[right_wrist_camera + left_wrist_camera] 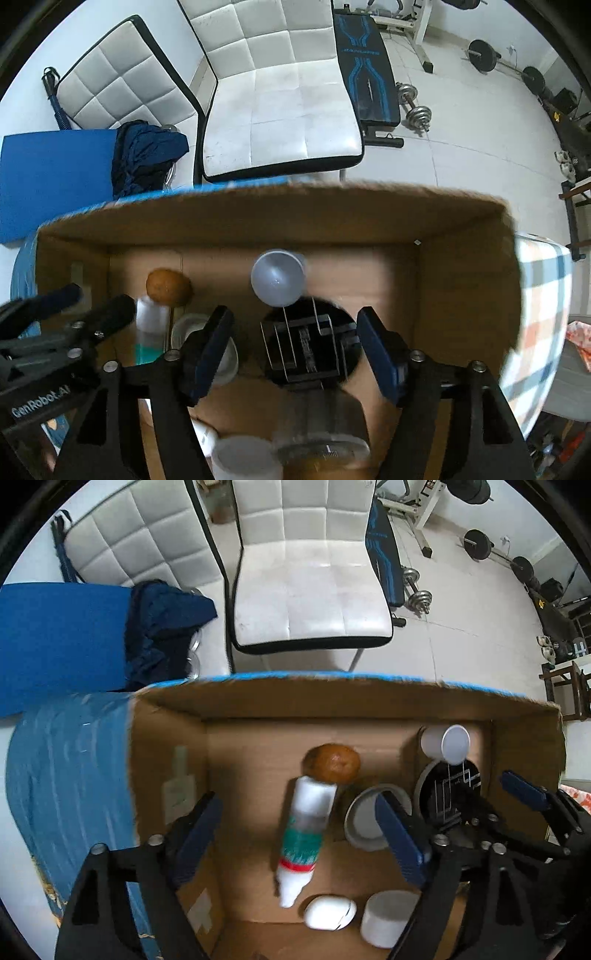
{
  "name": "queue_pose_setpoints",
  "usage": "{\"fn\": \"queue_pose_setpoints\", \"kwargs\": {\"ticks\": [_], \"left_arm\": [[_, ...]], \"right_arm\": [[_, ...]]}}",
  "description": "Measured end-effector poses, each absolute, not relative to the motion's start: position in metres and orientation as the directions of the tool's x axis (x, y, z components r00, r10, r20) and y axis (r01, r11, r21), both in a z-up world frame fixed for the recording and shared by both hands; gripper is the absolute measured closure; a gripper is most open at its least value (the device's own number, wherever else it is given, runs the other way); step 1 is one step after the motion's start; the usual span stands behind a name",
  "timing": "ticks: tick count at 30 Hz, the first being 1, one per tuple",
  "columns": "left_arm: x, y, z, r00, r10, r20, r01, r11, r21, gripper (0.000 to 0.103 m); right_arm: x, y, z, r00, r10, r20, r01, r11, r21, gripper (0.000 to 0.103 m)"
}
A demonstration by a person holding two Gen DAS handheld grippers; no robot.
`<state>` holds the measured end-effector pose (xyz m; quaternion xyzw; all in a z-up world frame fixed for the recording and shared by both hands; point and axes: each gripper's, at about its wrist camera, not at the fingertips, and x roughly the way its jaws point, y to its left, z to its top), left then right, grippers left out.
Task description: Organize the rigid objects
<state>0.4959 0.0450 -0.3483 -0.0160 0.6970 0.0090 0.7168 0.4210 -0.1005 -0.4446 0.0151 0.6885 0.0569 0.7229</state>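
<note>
Both grippers hang over an open cardboard box [258, 698]. My left gripper [299, 838] is open; a bottle [304, 830] with a white cap and a green and red label lies blurred between its fingers, touched by neither pad. In the right wrist view my right gripper [295, 354] is open above a black round object [306, 343] marked with white lines. A blurred clear jar [321, 432] shows low between its fingers, and no pad presses on it. The left gripper [86, 304] shows at the left of that view.
The box also holds a brown round object [332, 762], a white cup [445, 744] on its side, a grey bowl [364, 825], a white oval thing [330, 912] and a white cylinder [388, 917]. White chairs [310, 590] and weights [417, 590] stand beyond the box.
</note>
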Motion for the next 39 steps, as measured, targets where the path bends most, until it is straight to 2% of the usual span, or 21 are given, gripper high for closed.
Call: {"fn": "queue_pose_setpoints", "kwargs": {"ticks": [9, 13, 26, 39], "left_arm": [[0.451, 0.047, -0.299, 0.141, -0.008, -0.99, -0.04, 0.999, -0.013, 0.01], [0.428, 0.05, -0.277, 0.183, -0.017, -0.983, -0.05, 0.998, -0.026, 0.01], [0.316, 0.05, -0.197, 0.32, -0.007, -0.947, -0.072, 0.997, -0.032, 0.01], [0.194, 0.046, -0.085, 0.485, 0.0, -0.874, -0.063, 0.997, -0.035, 0.01]], "right_arm": [[0.365, -0.115, -0.412, 0.053, 0.114, -0.992, -0.055, 0.992, 0.111, 0.019], [0.34, -0.121, -0.393, 0.077, 0.118, -0.99, -0.046, 0.992, 0.115, 0.0], [0.244, -0.121, -0.309, 0.22, 0.103, -0.97, -0.075, 0.993, 0.089, 0.0], [0.111, -0.147, -0.184, 0.373, 0.131, -0.919, -0.075, 0.991, 0.11, 0.0]]}}
